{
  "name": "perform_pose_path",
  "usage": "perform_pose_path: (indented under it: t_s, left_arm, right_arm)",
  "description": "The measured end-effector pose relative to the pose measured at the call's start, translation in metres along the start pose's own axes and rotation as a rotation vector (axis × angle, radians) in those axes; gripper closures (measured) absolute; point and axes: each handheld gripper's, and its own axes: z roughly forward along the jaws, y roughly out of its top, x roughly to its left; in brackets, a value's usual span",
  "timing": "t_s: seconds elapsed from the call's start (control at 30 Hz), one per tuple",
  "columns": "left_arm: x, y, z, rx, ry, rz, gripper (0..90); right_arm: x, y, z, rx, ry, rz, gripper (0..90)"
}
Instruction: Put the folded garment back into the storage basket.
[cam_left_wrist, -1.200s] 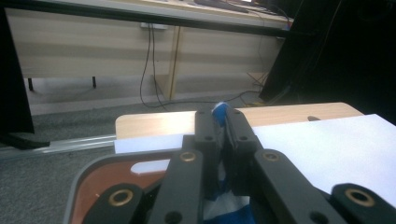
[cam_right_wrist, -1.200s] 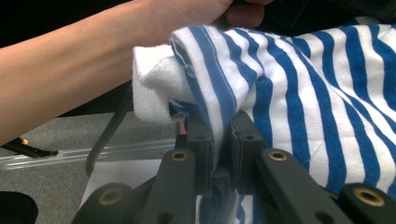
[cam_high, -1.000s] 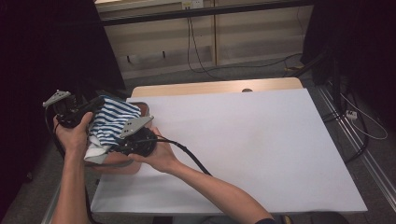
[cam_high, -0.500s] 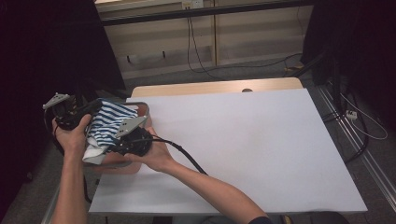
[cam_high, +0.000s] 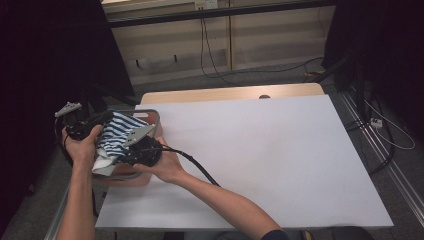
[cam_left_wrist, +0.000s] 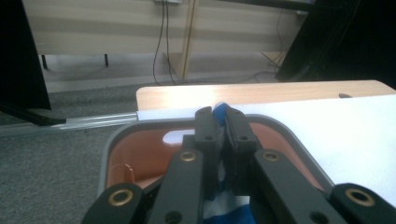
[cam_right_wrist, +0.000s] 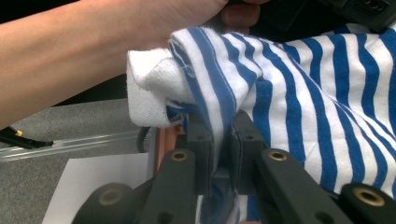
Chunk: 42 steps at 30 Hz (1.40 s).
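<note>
Cloth (cam_high: 116, 131), blue-white striped, hung over bin (cam_high: 158, 120) at table's (cam_high: 280, 150) left edge | left gripper (cam_high: 86, 126) and right gripper (cam_high: 131, 148) both clamped on it | two-point pinch likely kept it spread for lowering in

The striped cloth (cam_right_wrist: 299, 88) pinched in the right tongs (cam_right_wrist: 219, 140) looks like soft knit cotton, fuzzy terry on its white underside. Both tongs are matt black plastic with brass-looking rivets. Beyond the left tongs (cam_left_wrist: 223, 133), the tray (cam_left_wrist: 140, 163) is smooth plastic, slightly glossy. The bench (cam_high: 280, 150) has a matt white top with a wood edge.
</note>
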Motion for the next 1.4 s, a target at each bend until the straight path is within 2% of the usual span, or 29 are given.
perform_pose_path:
  t_s: [0.17,0.57,0.73,0.9,1.07,1.27,1.4]
  left_arm:
    - [0.000,-0.003,0.003,0.012,-0.011,-0.003,85.7]
    - [0.002,-0.010,0.010,0.046,-0.005,0.006,85.6]
    - [0.004,-0.012,0.015,0.056,-0.009,-0.011,85.6]
    - [0.006,-0.012,0.017,0.059,0.001,-0.009,85.6]
    - [0.007,-0.016,0.024,0.089,0.010,-0.003,85.6]
    - [0.008,-0.018,0.029,0.092,0.006,-0.022,85.6]
    - [0.007,-0.017,0.030,0.096,0.006,-0.011,85.6]
  right_arm:
    - [-0.002,-0.004,0.002,0.003,-0.005,0.012,81.0]
    - [-0.004,-0.013,0.009,0.025,-0.012,0.016,80.9]
    - [-0.005,-0.014,0.010,0.024,-0.012,0.026,80.9]
    - [-0.009,-0.016,0.012,0.033,-0.018,0.027,80.8]
    - [-0.015,-0.020,0.014,0.057,-0.034,0.037,80.8]
    - [-0.018,-0.023,0.016,0.066,-0.039,0.044,80.7]
    - [-0.017,-0.024,0.018,0.072,-0.035,0.042,80.6]
